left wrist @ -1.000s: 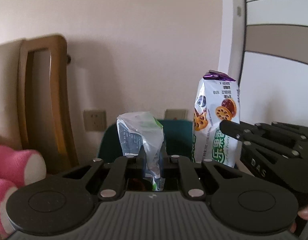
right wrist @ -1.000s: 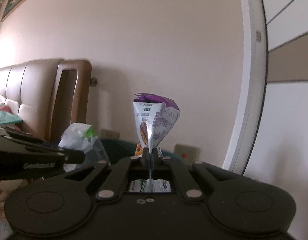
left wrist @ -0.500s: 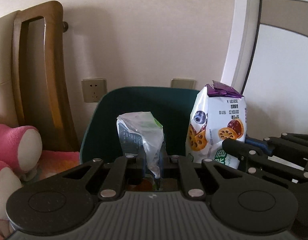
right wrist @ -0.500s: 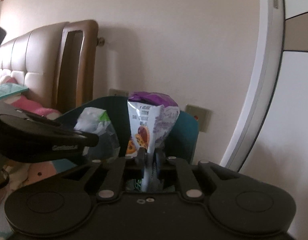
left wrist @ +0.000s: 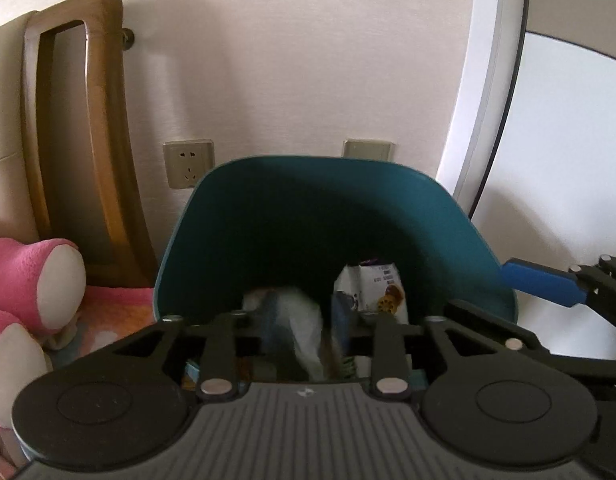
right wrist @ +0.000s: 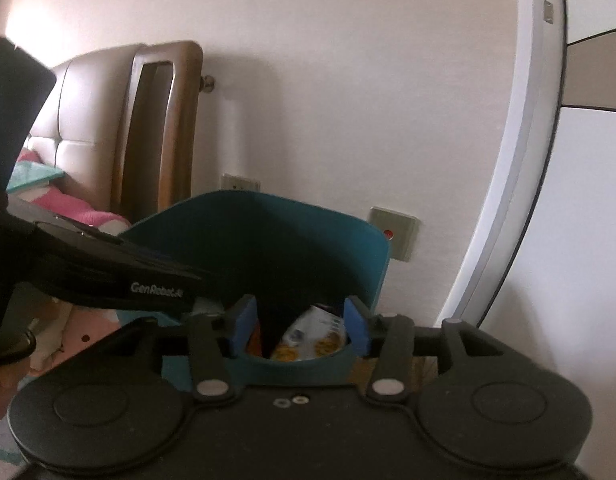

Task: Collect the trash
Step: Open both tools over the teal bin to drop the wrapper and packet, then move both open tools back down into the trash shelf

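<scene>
A teal trash bin [left wrist: 308,208] stands against the wall, also in the right wrist view [right wrist: 268,232]. My left gripper [left wrist: 304,328] is open over the bin's near rim; a crumpled white and green wrapper [left wrist: 304,320], blurred, sits between the jaws, inside the bin. My right gripper [right wrist: 300,324] is open with its blue pads [right wrist: 244,320] wide apart over the bin. The white snack bag with the purple top [right wrist: 313,336] lies inside the bin; it also shows in the left wrist view [left wrist: 371,288]. The right gripper's blue pad [left wrist: 543,284] shows at the bin's right edge.
A wooden bed headboard [left wrist: 80,140] stands left of the bin, with pink plush toys [left wrist: 32,276] on the bed. A wall socket [left wrist: 188,162] and a switch plate [right wrist: 393,236] are behind the bin. A white door frame [left wrist: 483,92] is on the right.
Both grippers moved down over the bin and opened. The snack bag dropped into the bin and the wrapper has come loose between the left jaws.
</scene>
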{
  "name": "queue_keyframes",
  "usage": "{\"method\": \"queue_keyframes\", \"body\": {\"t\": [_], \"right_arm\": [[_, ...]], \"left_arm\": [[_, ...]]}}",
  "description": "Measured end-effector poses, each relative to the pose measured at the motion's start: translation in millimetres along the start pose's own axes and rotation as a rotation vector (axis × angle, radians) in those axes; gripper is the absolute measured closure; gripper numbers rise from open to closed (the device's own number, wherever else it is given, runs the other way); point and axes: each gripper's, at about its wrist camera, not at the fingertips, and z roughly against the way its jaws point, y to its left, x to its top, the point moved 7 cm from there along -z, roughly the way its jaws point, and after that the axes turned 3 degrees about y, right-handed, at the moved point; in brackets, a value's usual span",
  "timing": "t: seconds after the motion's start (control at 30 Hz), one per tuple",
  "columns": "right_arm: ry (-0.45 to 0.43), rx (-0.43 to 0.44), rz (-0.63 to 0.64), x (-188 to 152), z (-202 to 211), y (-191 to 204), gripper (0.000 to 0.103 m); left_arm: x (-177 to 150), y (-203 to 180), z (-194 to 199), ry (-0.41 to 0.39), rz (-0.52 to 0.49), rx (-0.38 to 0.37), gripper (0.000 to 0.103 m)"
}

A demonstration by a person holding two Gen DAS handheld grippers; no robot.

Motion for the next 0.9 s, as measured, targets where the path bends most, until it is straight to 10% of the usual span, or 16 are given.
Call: {"method": "queue_keyframes", "body": {"t": [0.1,0.9], "right_arm": [[-0.023,0.017,-0.025,-1,10,-4,0.051],[-0.163,0.166,-0.075,-86,72,-4,0.042]], "left_arm": [[1,0,9,-0.042,-0.002,0.011,0.032],[-69,-9,94,-0.159,-0.115,-0.144,0.031]]}}
